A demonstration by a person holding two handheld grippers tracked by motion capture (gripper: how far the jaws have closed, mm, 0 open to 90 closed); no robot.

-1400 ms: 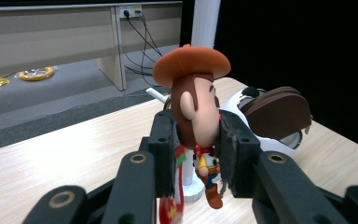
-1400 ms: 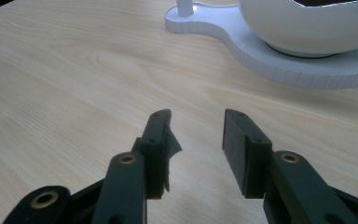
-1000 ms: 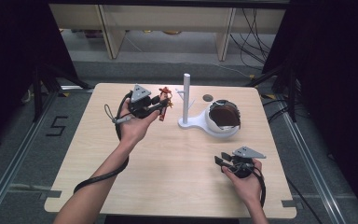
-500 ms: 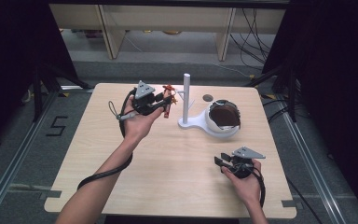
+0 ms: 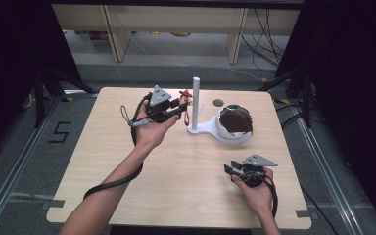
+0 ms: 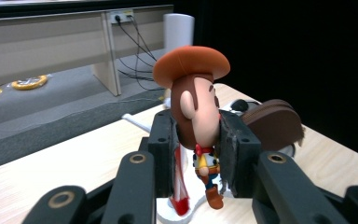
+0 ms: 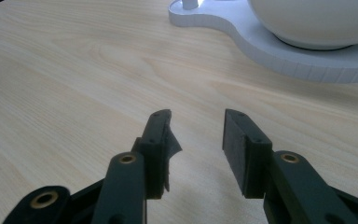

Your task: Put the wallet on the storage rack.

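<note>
My left gripper (image 5: 182, 104) (image 6: 196, 154) is raised over the table's far middle and is shut on a small cowboy figure (image 6: 198, 112) (image 5: 187, 98) with an orange hat, held by its head with the body dangling. Just to its right stands a white stand (image 5: 203, 129) with an upright post (image 5: 195, 95) (image 6: 178, 30) and a white bowl (image 5: 235, 125) holding something brown (image 6: 272, 123). My right gripper (image 5: 231, 169) (image 7: 196, 135) rests low near the table's front right, open, with nothing between its jaws. The stand's white base (image 7: 279, 44) lies ahead of it.
A small dark disc (image 5: 218, 103) lies on the table behind the stand. The wooden tabletop (image 5: 103, 152) has bare room at left and front. Shelving and cables sit on the floor beyond the far edge.
My left gripper has carried the figure up and to the right, closer to the white post. The right gripper has stayed put.
</note>
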